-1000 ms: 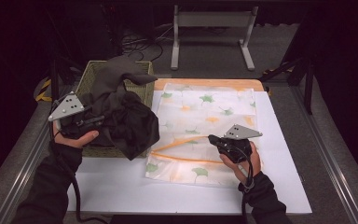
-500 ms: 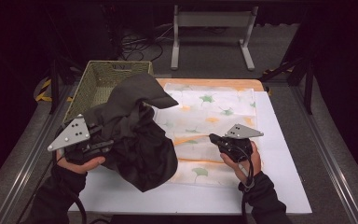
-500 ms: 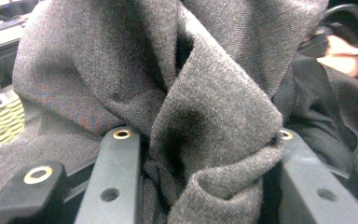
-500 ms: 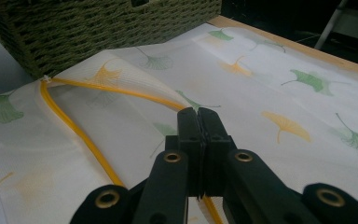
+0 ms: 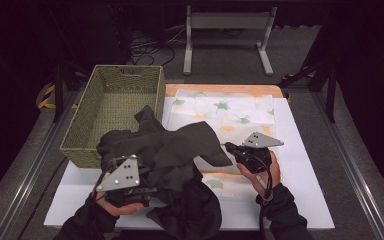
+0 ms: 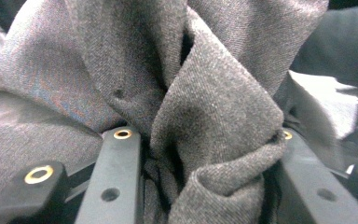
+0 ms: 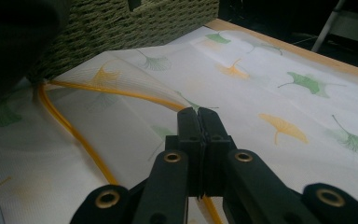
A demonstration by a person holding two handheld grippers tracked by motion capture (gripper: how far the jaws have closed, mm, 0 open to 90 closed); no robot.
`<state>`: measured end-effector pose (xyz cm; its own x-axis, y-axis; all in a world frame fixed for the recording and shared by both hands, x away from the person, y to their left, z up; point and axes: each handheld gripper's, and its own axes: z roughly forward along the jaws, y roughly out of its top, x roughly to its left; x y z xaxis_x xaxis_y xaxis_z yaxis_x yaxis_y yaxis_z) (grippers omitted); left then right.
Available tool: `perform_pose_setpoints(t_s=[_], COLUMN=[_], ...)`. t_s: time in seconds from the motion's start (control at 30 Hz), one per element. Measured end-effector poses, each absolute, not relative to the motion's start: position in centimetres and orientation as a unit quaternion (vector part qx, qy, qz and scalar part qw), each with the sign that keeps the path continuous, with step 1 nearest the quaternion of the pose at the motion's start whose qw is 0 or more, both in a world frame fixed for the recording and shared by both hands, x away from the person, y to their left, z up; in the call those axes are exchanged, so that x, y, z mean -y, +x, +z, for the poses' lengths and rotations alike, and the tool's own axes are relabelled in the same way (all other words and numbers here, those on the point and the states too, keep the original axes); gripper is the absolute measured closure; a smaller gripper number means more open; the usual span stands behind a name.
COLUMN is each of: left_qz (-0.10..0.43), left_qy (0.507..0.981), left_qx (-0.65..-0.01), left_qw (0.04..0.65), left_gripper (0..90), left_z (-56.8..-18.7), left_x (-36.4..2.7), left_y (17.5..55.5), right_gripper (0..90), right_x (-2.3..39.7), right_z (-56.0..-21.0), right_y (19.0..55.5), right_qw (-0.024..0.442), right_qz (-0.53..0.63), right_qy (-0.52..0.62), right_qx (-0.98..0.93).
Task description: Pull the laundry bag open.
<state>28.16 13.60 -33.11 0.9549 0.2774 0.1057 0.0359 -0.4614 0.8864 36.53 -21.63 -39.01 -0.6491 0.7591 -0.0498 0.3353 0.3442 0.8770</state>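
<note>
A dark grey garment (image 5: 175,150) hangs bunched from my left gripper (image 5: 152,190) near the table's front left and drapes over the left part of a white mesh bag (image 5: 220,107) printed with ginkgo leaves. In the left gripper view the jaws of that gripper (image 6: 205,154) are shut on thick folds of the garment (image 6: 205,93). My right gripper (image 5: 228,146) sits on the bag at centre right. Its jaws (image 7: 198,112) are shut on the bag's orange-trimmed edge, lifting a flap of the bag (image 7: 270,93). A dark patch of the garment (image 7: 14,37) fills the upper left.
A woven green basket (image 5: 115,100) stands at the back left, its wall (image 7: 144,18) close behind the bag. A white board (image 5: 305,165) covers the table, with a wooden edge (image 5: 220,90) behind the bag. A metal stand (image 5: 227,30) and cables lie beyond the table.
My left gripper has carried the garment away from the basket, toward the table's front and right, so it now overlaps the bag. The right gripper has stayed put.
</note>
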Motion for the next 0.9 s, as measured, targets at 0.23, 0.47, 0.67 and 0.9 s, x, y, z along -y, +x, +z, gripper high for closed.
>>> perform_pose_setpoints(t_s=[0.23, 0.47, 0.67, 0.9], left_qz=[0.063, -0.003, 0.007, 0.005], left_qy=[0.875, 0.904, 0.912, 0.916], left_qx=[-0.069, -0.038, -0.103, -0.180], left_qw=[0.474, 0.427, 0.397, 0.360], left_gripper=[63.5, 63.2, 62.4, 60.8], left_z=[-34.4, -36.7, -39.0, -41.3], left_x=[-8.9, -3.6, -0.8, 1.8], left_y=[28.0, 28.3, 31.1, 35.1], right_gripper=[89.4, 89.5, 89.5, 89.5], right_x=[21.7, 21.9, 22.3, 22.5], right_z=[-38.9, -38.8, -38.5, -37.1], right_y=[36.5, 36.5, 36.4, 35.4], right_qw=[0.233, 0.235, 0.236, 0.246], right_qz=[0.456, 0.459, 0.463, 0.477], right_qy=[0.347, 0.348, 0.349, 0.335], right_qx=[-0.786, -0.783, -0.780, -0.774])
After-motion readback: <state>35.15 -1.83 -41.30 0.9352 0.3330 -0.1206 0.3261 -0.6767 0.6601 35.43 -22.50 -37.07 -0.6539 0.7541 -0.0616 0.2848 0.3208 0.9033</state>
